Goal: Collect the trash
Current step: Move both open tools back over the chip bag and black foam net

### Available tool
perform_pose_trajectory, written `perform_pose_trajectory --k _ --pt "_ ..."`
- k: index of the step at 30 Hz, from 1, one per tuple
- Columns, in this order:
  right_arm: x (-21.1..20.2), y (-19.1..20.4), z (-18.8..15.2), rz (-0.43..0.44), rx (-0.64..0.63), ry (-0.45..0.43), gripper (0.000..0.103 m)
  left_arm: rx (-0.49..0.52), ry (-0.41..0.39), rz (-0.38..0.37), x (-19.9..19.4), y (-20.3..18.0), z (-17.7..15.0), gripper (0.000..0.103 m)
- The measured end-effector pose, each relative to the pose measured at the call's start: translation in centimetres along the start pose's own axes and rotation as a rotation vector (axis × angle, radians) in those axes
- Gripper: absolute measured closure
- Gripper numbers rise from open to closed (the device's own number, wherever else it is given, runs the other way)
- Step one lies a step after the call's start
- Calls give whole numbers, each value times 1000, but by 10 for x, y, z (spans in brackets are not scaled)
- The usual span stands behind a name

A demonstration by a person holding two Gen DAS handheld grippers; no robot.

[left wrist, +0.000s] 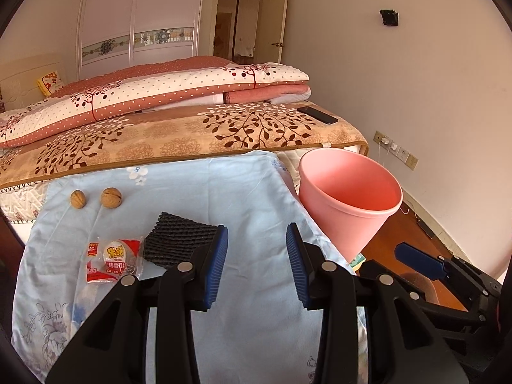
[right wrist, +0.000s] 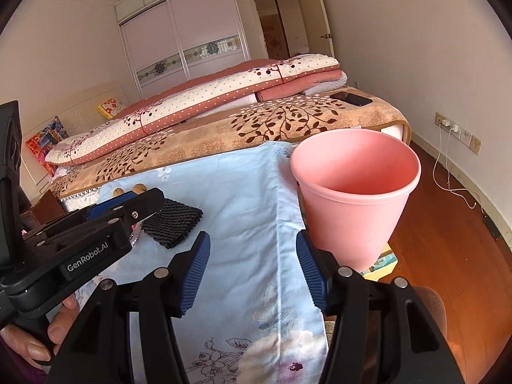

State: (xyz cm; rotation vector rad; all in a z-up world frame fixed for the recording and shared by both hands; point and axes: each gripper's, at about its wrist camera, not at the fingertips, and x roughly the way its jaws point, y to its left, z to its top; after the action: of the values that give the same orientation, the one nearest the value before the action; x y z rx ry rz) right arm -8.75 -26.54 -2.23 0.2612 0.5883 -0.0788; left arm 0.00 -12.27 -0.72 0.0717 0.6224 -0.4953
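Note:
On the light blue floral cloth lie two walnuts, a red-and-white snack wrapper and a black mesh foam piece. My left gripper hovers open over bare cloth just right of the mesh piece, with nothing between its blue pads. A pink bin stands at the cloth's right edge and looks empty inside. My right gripper is open over the cloth just left of the bin, holding nothing. In the right wrist view the left gripper partly hides the walnuts.
Behind the cloth is a bed with a leaf-patterned blanket and folded dotted quilts. A dark phone lies on the blanket. A white charger cable trails over the wooden floor at the right wall.

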Motion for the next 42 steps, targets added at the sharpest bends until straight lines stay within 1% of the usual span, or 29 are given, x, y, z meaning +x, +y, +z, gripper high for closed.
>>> perform_pose_trajectory --k 3,10,18,23,25,28,33,34,39,42 --pt "-8 10 -1 1 -37 -21 41 -3 8 6 -9 5 -9 65" --pt "-20 29 -5 3 -93 -32 36 -21 17 29 -24 14 -22 65" --pt "-28 44 -11 -8 -139 -28 34 -51 21 40 -35 22 -28 65" --pt "-29 45 -13 -19 -134 -16 33 -57 33 24 -38 25 -32 65" --pt "-29 45 -14 -35 -130 -11 29 -62 39 22 -38 26 -34 65" --pt "-28 44 -16 -56 -125 -4 26 -68 45 18 -38 27 -37 65" --pt "-25 44 -17 -38 -130 8 26 -93 45 20 -40 33 -38 65" --pt "-24 45 -17 -31 -135 10 26 -94 47 26 -39 34 -38 65" --pt "-19 51 -18 11 -164 14 26 -72 70 117 -36 33 -39 65" --pt "-14 54 -18 47 -171 26 26 -75 65 157 -37 37 -40 65"
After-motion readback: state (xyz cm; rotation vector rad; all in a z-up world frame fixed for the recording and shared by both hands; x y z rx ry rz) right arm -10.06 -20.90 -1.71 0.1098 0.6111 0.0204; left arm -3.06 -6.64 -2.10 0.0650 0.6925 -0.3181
